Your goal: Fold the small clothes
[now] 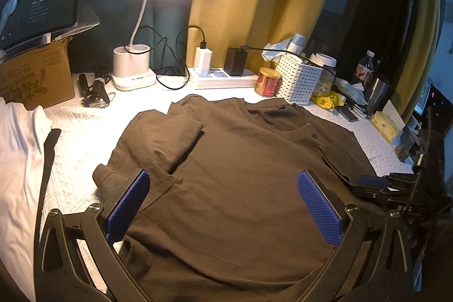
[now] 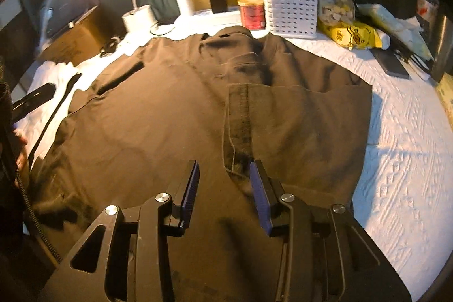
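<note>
A brown T-shirt [image 1: 240, 137] lies flat on the white textured cover, collar toward the cluttered back edge. Its left sleeve [image 1: 167, 132] is folded inward over the body. In the right wrist view the shirt [image 2: 147, 118] has its right sleeve [image 2: 300, 120] folded in too, hem near the middle. My left gripper [image 1: 223, 174] hovers open and wide over the shirt's lower body, with nothing between its blue pads. My right gripper [image 2: 224, 164] is open just below the folded sleeve's hem corner, pads holding no cloth. It also shows at the shirt's right edge [image 1: 371, 181].
Along the back stand a lit desk lamp [image 1: 133, 67], a power strip [image 1: 220, 77], a red can [image 1: 267, 82], a white basket [image 1: 297, 81] and a yellow packet [image 2: 354, 37]. A cardboard box [image 1: 36, 78] and white cloth [image 1: 17, 160] lie at the left.
</note>
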The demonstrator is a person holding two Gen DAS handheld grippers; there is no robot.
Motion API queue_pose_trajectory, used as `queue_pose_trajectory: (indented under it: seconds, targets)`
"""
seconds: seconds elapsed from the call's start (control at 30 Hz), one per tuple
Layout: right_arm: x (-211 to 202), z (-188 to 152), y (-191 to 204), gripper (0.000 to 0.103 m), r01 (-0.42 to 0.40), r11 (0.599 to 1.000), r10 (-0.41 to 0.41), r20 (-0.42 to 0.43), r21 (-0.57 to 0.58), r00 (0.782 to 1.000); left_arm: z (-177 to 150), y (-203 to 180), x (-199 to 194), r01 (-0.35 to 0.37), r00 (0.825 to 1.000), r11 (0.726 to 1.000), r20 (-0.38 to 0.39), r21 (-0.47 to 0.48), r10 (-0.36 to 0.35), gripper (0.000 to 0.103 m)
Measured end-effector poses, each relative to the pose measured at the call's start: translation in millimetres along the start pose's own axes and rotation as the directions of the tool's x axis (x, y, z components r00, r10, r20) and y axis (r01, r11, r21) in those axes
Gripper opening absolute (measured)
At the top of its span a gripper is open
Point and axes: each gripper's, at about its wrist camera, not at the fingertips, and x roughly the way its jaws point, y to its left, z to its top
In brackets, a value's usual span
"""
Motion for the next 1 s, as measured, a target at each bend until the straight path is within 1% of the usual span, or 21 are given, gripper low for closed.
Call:
queue_pose_trajectory:
  seconds: [0.13, 0.2, 0.33, 0.4, 0.5, 0.57, 0.6, 0.7, 0.8, 1.0]
  targets:
    - [-25.5, -2.7, -16.1, 0.04, 0.033, 0.999, -0.036, 0.068, 0.04, 0.997, -1.4, -11.1, -1.3, -0.001, 1.0, 1.0, -0.001, 0.019, 0.001, 0.102]
    - [-33.9, -4.9, -28.9, 0.04, 0.058, 0.996, -0.063, 0.083, 0.067, 0.995, -2.1, -15.4, -1.4, 0.0, 1.0, 1.0, -0.003, 0.026, 0.0, 0.102]
    - [-32.8, -16.4, -46.5, 0.041, 0.088, 0.991, -0.093, 0.054, 0.096, 0.994, -3.2, -21.6, -2.5, 0.003, 1.0, 0.999, -0.005, 0.037, -0.003, 0.102]
    - [-30.5, -21.6, -48.4, 0.041, 0.071, 0.992, -0.075, 0.036, 0.107, 0.997, -3.5, -23.2, -3.1, 0.0, 1.0, 0.999, -0.006, 0.046, 0.001, 0.102]
    - [-27.4, -27.3, -40.2, 0.041, 0.028, 0.994, -0.029, 0.006, 0.108, 1.0, -4.2, -19.9, -4.4, -0.009, 1.0, 0.999, -0.009, 0.046, 0.009, 0.102]
    - [-21.1, -30.2, -28.4, 0.041, -0.01, 0.997, 0.013, -0.035, 0.078, 0.999, -4.2, -15.2, -5.9, -0.016, 1.0, 0.999, -0.009, 0.041, 0.017, 0.102]
    - [-18.7, -31.7, -20.9, 0.041, -0.017, 0.998, 0.019, -0.05, 0.054, 0.999, -4.1, -11.2, -6.9, -0.022, 1.0, 0.999, -0.007, 0.038, 0.023, 0.102]
    - [-14.8, -33.1, 2.6, 0.041, -0.006, 1.0, 0.004, -0.074, -0.028, 0.997, -3.9, 1.3, -10.4, -0.042, 0.999, 0.999, -0.003, 0.03, 0.042, 0.102]
    - [-16.9, -28.6, 18.7, 0.041, 0.01, 0.998, -0.014, -0.057, -0.07, 0.998, -3.7, 15.9, -11.5, -0.068, 0.998, 0.997, -0.008, 0.027, 0.068, 0.102]
    - [-19.7, -5.7, 22.7, 0.041, 0.041, 0.998, -0.041, 0.007, -0.036, 0.999, 0.3, 53.3, -9.4, -0.117, 0.993, 0.993, -0.02, 0.012, 0.118, 0.102]
